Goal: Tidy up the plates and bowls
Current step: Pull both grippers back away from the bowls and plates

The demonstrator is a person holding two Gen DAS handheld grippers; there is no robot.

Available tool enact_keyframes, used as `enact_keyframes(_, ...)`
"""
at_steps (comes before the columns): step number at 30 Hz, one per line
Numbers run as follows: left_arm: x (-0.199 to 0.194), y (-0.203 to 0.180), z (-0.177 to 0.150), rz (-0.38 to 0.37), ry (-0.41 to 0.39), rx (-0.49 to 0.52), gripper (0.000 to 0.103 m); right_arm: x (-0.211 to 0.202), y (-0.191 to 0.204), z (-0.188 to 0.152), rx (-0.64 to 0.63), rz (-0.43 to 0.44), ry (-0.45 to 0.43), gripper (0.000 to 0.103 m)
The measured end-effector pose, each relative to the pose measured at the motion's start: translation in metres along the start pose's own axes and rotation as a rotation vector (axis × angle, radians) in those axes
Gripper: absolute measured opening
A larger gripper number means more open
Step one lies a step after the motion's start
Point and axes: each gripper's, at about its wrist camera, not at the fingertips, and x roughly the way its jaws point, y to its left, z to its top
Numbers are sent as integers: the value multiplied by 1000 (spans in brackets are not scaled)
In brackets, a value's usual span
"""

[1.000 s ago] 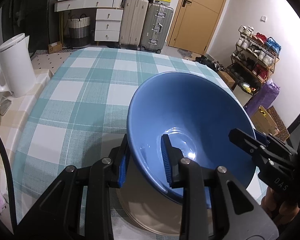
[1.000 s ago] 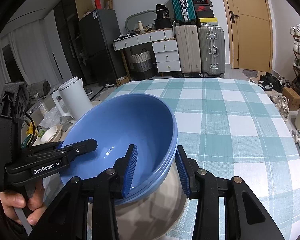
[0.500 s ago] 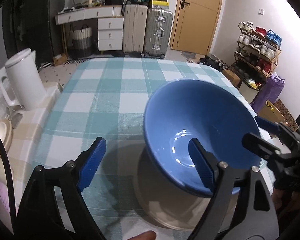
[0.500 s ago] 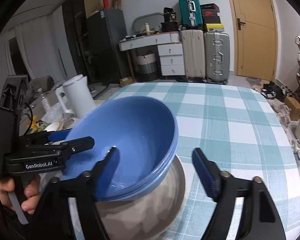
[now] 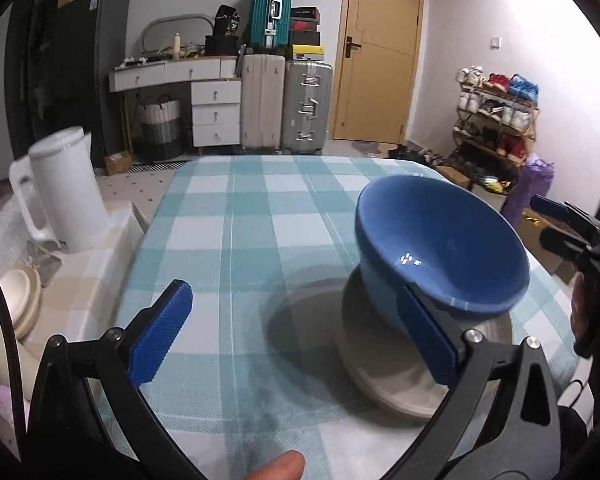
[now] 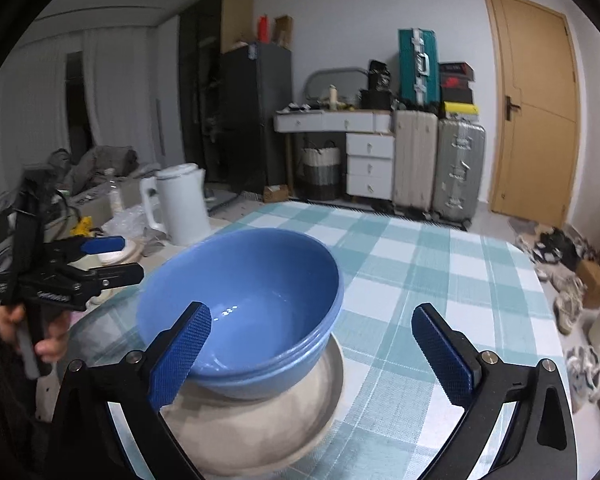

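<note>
Blue bowls (image 6: pixel 256 308) nested on beige plate (image 6: pixel 284 432); left gripper (image 5: pixel 300 344) and right gripper (image 6: pixel 320 356) both opening, gripping nothing; withdraw straight back, clearing rim; stack possibly off-centre.

A deep glossy blue ceramic bowl (image 5: pixel 440 248) is seen resting on a shallow beige stoneware plate (image 5: pixel 400 384), on a table covered with a teal-and-white checked cloth (image 5: pixel 236 240). The left gripper (image 5: pixel 296 340) is seen in the foreground, its jaws opening; only bare cloth lies between them. Its right blue-padded finger (image 5: pixel 428 336) is placed just in front of the bowl's near wall; contact cannot be judged. The right gripper (image 5: pixel 568 228) is noted at the right edge, clear of the bowl. A white plastic kettle (image 5: pixel 64 192) is seen standing left of the table.
</note>
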Motion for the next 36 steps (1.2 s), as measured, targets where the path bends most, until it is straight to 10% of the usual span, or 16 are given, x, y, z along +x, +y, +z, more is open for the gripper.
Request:
enact_keyframes(15,-19,19,-42,-176,-133,40,102,-36,-3,-44,-69,73,-61,102)
enact_keyframes(36,-10,-15,-52,-209,-130,155,102,-40,-1,-77,-85,122,-78,102)
